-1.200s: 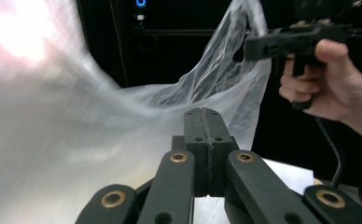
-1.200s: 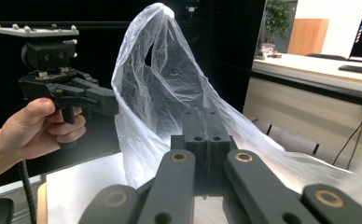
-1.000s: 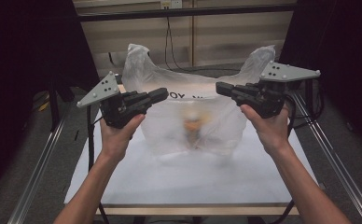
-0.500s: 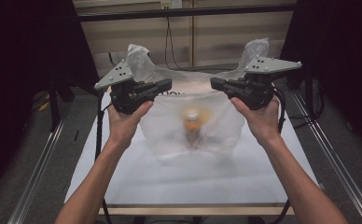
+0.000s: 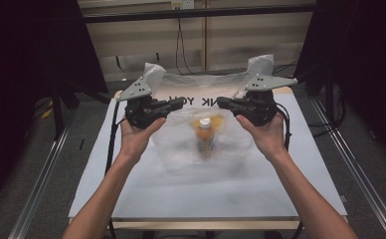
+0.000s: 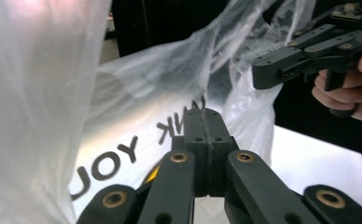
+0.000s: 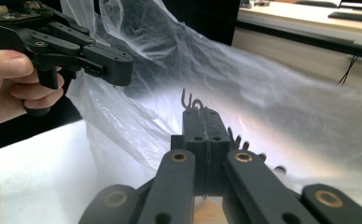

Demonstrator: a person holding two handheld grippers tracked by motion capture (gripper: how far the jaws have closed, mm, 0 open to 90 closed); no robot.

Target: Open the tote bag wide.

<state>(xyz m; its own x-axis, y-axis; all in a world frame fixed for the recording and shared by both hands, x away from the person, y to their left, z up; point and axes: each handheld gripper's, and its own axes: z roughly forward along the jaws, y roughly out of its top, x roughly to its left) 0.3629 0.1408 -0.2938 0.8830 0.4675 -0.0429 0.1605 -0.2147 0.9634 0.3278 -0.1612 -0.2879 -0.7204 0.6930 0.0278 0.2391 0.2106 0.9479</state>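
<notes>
A clear plastic bag (image 5: 181, 154) with black lettering lies on the white table (image 5: 131, 194). Its two handles stand up at the back. Inside it lies an orange bottle (image 5: 204, 139) with a white cap. My left gripper (image 5: 181, 103) and right gripper (image 5: 221, 102) hover just above the bag's upper part, tips pointing at each other with a small gap between them. Both are shut, and I see nothing between the jaws. The left gripper view has my left gripper (image 6: 208, 114) over the lettering and the right gripper (image 6: 263, 77) across from it. In the right gripper view, my right gripper (image 7: 206, 114) faces the left gripper (image 7: 123, 70).
A dark metal frame and cables (image 5: 181, 45) stand behind the table. Rails (image 5: 37, 189) run along the floor on both sides. Bare table surface stretches in front of the bag toward the person.
Both hands have moved away from the person and lower, toward the bag's upper part. The jaws have stayed shut. The bag and the bottle lie as before.
</notes>
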